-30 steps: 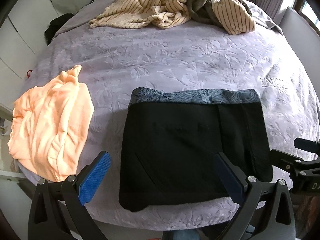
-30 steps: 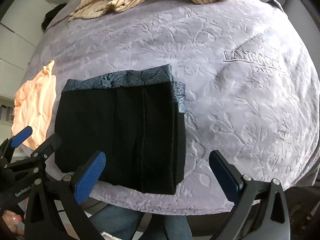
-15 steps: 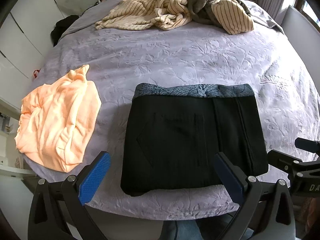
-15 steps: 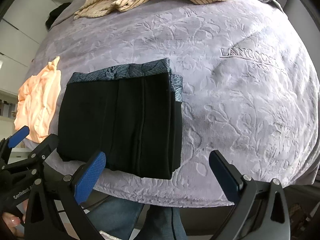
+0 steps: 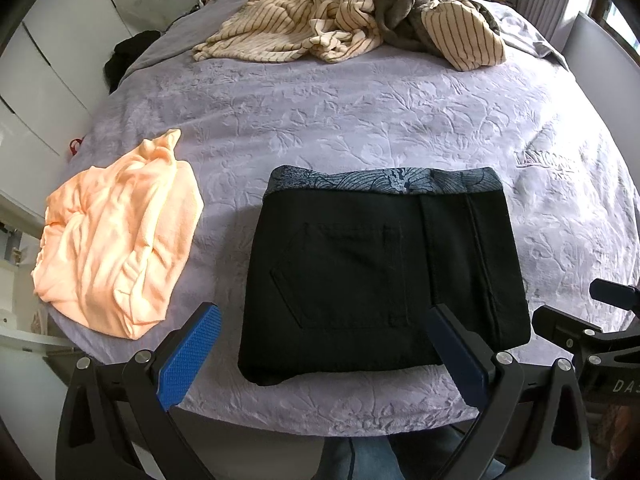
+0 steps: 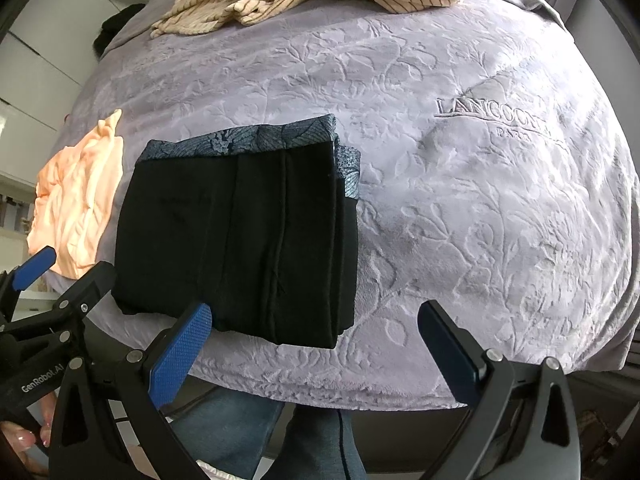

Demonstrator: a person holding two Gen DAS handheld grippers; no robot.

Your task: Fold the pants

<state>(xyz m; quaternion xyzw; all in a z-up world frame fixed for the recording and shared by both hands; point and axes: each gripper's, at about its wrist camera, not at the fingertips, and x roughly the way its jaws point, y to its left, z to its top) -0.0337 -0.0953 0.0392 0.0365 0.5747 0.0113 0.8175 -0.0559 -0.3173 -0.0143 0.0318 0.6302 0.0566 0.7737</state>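
Black pants point(image 5: 380, 276) lie folded on the bed point(image 5: 360, 120) — soft, limp; I'd pinch the near edge. Left gripper point(image 5: 324, 356), right gripper point(image 6: 320, 352) — both gape wide, empty.

A lilac embossed bed point(image 5: 360, 120) bears folded black pants point(image 5: 380, 272), an orange garment point(image 5: 116, 240) and striped clothes point(image 5: 340, 36).
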